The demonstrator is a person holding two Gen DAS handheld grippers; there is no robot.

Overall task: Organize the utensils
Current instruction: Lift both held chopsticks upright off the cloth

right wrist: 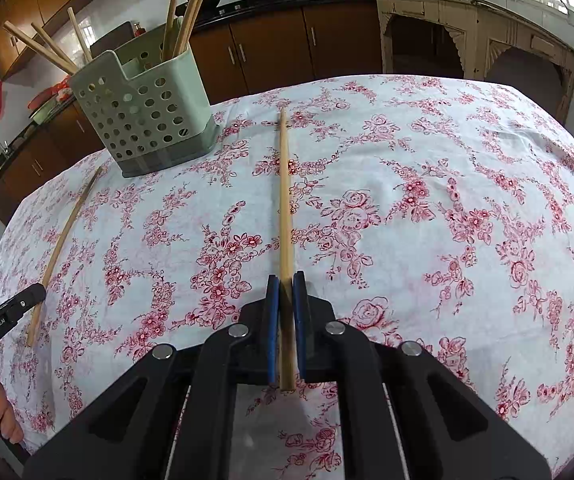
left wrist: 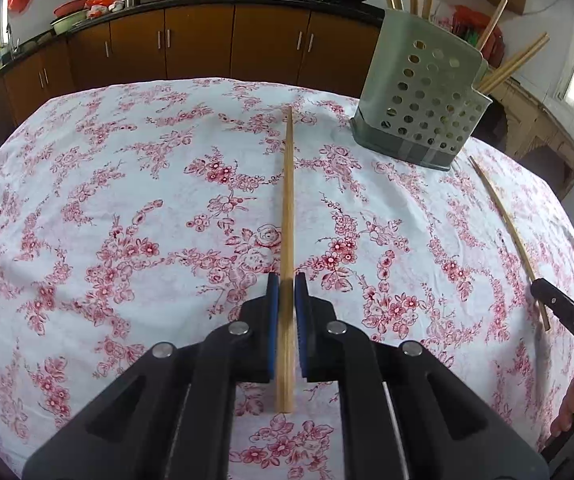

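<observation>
Two grippers each clamp one chopstick. The left gripper pinches its chopstick between blue pads, long axis running from near to far, tapered tip pointing away over the floral tablecloth. The right gripper grips a second chopstick likewise, tip pointing to the far edge. The perforated green holder stands at the far side between them, with more chopsticks upright and leaning inside.

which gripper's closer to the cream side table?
Right. The right gripper has the cream side table ahead to its right; the left gripper sits further left, with the right gripper between.
</observation>
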